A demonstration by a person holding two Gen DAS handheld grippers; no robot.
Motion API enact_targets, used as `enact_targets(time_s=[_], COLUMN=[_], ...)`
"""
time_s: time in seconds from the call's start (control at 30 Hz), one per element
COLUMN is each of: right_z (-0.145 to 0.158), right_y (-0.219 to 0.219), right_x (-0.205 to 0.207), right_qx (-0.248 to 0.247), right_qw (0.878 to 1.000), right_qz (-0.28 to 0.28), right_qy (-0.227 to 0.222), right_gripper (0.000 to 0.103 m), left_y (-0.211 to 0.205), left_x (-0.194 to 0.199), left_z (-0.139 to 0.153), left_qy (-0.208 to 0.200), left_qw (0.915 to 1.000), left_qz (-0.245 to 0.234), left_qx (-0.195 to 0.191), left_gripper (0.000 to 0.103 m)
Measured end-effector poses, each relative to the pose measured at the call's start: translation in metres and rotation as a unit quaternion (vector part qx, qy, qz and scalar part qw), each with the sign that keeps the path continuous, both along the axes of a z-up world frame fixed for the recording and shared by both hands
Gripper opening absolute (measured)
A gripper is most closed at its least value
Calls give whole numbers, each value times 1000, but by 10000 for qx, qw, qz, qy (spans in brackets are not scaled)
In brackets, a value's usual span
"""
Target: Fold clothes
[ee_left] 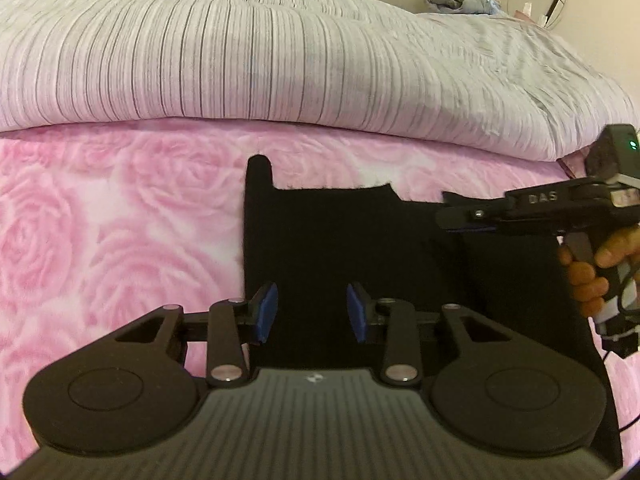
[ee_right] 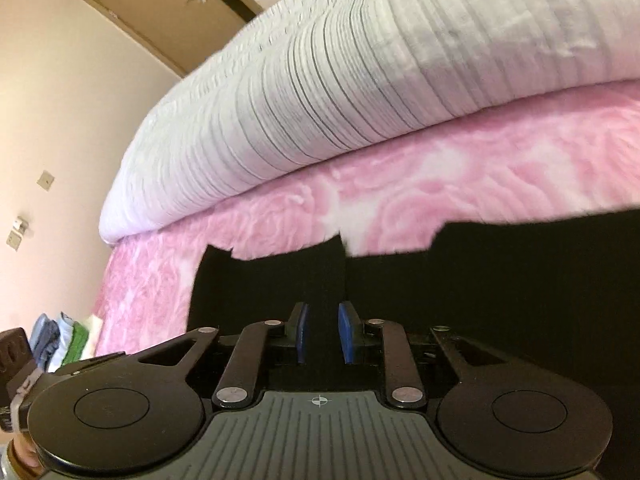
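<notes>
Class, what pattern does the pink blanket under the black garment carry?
A raised rose pattern on the pink blanket, clearest in the left wrist view.

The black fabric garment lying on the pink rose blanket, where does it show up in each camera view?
Left wrist view: the black fabric garment fills centre to lower right, under the open left gripper.
Right wrist view: it spans the lower middle and right, behind the right gripper.
Shared landmark: the grey-striped white duvet above the pink rose-patterned blanket.
</notes>
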State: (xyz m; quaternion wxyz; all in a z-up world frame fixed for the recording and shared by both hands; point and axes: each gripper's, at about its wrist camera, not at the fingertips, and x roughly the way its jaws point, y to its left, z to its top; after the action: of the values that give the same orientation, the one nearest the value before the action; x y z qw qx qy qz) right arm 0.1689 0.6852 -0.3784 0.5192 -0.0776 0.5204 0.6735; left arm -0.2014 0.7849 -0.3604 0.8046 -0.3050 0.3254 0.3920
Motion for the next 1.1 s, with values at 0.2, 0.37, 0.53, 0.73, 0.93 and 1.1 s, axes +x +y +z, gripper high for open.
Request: enact_targets(time_s=[0.2,0.37,0.53,0.73,0.93,1.1], right_z=[-20,-35,-29,-29,-2,-20], right_y=[28,46,41,38,20,19], right_x=[-2,-4,-15,-14,-19,-14], right_qx=[34,117,487,460,753,169], right_qw=[9999,9997,9958,9961,9912,9890], right_qz=[150,235,559,511,132,-169], right_qy=[1,-6,-537,-550,-1081,-1462], right_gripper=[21,20,18,14,0,0], left_y=[19,27,28,31,33,35], left_x=[-6,-9,-11,-10,-11,-2], left_z=[-8,-13,-17,-16,-12,-13], left_qy=[-100,-151,-167,-148,-167,-61], left_qw=[9997,9993,9990,9990,9992,9998], left_qz=[96,161,178,167,135,118], left_qx=[-193,-302,-370,-394,-323,-141], left_gripper=[32,32,32,32,32,24])
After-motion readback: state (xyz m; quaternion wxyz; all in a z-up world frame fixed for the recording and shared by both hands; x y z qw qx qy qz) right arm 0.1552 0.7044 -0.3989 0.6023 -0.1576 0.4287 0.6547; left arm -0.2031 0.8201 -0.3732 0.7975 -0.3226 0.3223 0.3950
